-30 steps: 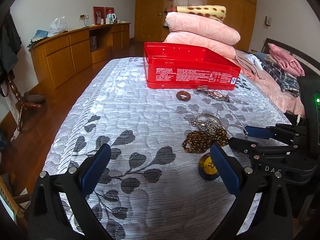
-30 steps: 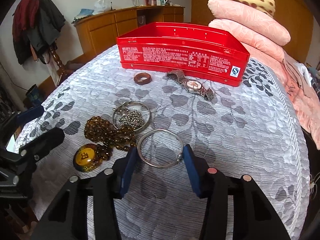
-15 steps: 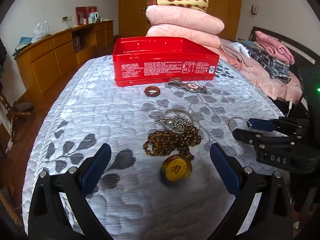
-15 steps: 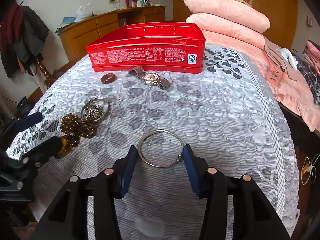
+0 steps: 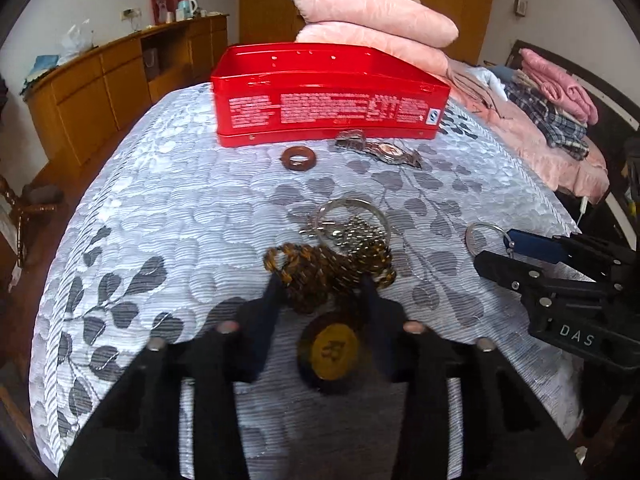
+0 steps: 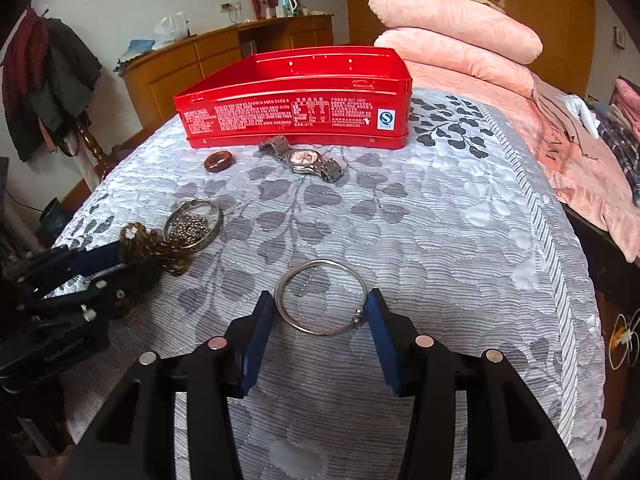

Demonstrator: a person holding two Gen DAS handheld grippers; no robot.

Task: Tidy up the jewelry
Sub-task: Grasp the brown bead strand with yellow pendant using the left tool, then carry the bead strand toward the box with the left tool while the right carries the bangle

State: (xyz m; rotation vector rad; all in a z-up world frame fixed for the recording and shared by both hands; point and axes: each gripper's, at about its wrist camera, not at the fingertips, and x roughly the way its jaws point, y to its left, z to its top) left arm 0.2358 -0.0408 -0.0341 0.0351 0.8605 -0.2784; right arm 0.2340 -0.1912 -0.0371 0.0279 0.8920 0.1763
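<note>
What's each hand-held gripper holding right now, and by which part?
Right hand-held gripper: silver bangle, clamped across its width, one pad beside the clasp. Left hand-held gripper: jaws just closing around the amber bead necklace; firm grip unclear.

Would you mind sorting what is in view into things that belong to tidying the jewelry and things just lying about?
Belongs to the job:
red tin
silver bangle, held in the right tool
brown bead necklace, between the closing left tool's fingers
wristwatch
brown ring

Lying about:
pink pillows
folded clothes
</note>
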